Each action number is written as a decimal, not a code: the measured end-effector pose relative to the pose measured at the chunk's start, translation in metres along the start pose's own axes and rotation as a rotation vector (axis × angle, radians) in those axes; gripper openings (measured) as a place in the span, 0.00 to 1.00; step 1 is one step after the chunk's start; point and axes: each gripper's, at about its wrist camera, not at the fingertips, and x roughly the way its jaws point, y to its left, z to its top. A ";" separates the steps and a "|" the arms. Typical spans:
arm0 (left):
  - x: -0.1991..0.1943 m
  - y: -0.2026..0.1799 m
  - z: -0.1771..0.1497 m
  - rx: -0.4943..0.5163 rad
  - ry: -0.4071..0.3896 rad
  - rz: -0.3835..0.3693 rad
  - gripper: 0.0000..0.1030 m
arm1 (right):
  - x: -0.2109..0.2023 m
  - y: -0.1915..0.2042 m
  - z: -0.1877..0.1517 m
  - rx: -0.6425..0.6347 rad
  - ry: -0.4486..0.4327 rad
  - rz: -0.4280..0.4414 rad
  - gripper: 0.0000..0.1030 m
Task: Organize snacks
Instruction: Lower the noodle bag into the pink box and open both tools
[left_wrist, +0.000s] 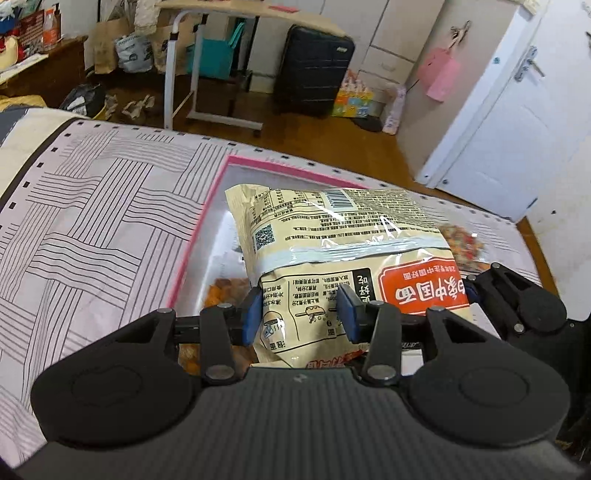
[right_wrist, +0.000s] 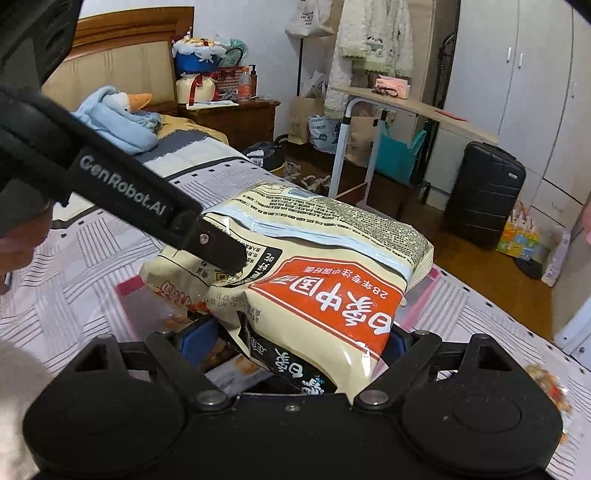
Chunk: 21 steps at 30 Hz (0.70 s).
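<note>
1. We have the big noodle pack (left_wrist: 343, 258) held from both sides over the pink-rimmed bin (left_wrist: 201, 229), which sits on the line-patterned bedspread (left_wrist: 92, 206). The pack hangs above the bin's opening and is not yet resting in it, as far as we can tell; orange snacks show underneath.
2. Our left gripper (left_wrist: 301, 314) has its blue pads pinched narrowly on the pack's near-left corner. Our right gripper (right_wrist: 295, 339) spans the pack's near end with its jaws set wide, one blue pad on each side of the bag; we judge it clamped there.
3. The relation that matters is this: the pack's long axis runs away from both tools, near to far, and the bin lies directly below and ahead. Both hands are equally close, so we would lower together, far end first.
4. The pack's writing is upside down to us: white Chinese characters on an orange-red panel, a line starting "28", a barcode, a QR code and cooking diagrams.
5. The left tool's arm (right_wrist: 122, 195) reads "GenRobot.AI".
6. A small loose snack packet (left_wrist: 463, 245) lies on the bed, to the far right of the bin.
</note>
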 end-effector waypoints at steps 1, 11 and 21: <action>0.009 0.005 0.004 0.000 0.008 -0.001 0.40 | 0.007 -0.003 0.000 0.010 0.007 0.005 0.88; 0.068 0.029 0.024 0.011 0.051 0.026 0.40 | 0.045 -0.010 0.006 -0.016 0.106 0.055 0.88; 0.063 0.006 0.016 0.132 0.007 0.112 0.42 | 0.002 -0.012 -0.012 -0.057 0.075 0.053 0.87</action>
